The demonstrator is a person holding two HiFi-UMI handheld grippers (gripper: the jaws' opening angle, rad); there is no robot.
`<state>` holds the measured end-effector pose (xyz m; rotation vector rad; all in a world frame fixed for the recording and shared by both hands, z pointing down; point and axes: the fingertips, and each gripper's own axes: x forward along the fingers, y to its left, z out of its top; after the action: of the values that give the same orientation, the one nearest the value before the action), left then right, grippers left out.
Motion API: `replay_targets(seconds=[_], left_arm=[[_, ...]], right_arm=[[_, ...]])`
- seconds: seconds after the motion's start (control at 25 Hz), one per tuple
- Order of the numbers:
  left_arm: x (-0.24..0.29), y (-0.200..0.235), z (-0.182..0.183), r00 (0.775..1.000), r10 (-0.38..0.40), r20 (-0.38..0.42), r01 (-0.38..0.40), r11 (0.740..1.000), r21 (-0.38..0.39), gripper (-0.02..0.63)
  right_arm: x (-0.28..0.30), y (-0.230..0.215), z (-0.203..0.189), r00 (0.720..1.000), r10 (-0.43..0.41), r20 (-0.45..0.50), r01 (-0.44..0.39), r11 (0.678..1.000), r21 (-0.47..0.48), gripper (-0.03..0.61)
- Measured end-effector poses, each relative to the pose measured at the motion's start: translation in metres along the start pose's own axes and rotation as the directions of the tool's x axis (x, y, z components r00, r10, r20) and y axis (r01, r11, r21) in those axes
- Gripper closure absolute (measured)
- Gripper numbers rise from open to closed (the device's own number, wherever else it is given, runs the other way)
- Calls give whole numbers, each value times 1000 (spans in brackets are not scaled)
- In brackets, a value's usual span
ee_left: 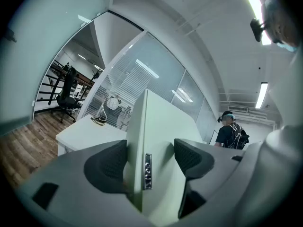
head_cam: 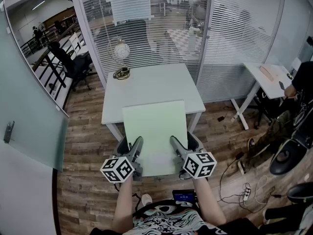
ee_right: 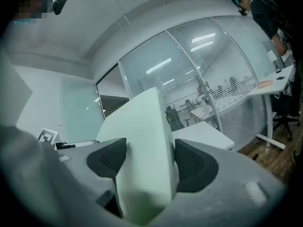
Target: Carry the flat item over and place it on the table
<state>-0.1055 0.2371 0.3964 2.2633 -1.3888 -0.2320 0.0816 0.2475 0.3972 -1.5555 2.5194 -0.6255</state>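
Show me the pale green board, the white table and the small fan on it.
pale green board (head_cam: 155, 126), head view, middle of its top face
white table (head_cam: 146, 84), head view, bare part of its top
small fan (head_cam: 122, 50), head view, its round head

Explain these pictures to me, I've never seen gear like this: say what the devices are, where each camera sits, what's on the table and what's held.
A person holds two hand-held clamps: the left gripper and the right gripper. One picture comes from a camera on the person's head, looking down; the other two ride on the grippers, looking along their jaws. Both grip a flat pale-green panel by its near edge. On the white table sit a small fan and a coiled cable.
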Motion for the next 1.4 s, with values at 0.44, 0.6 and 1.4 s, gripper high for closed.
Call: replay_targets(seconds=[0.44,0.6,1.4], left_arm=[[0,-21,-17,999,33,-23,-33,999,9,318],[-1,-25,-24,999,49,-16,-49,999,0,318],[186,77,-3,995,40,-96,-45,998,-47,318]], right_arm=[[-18,-19,-2,1000,11,-26,-10,1000,29,270],[-21,-25,-5,999,27,-38,-26,999,30,270],[161,-121,11,995,-28,-98,36,996,79,270]])
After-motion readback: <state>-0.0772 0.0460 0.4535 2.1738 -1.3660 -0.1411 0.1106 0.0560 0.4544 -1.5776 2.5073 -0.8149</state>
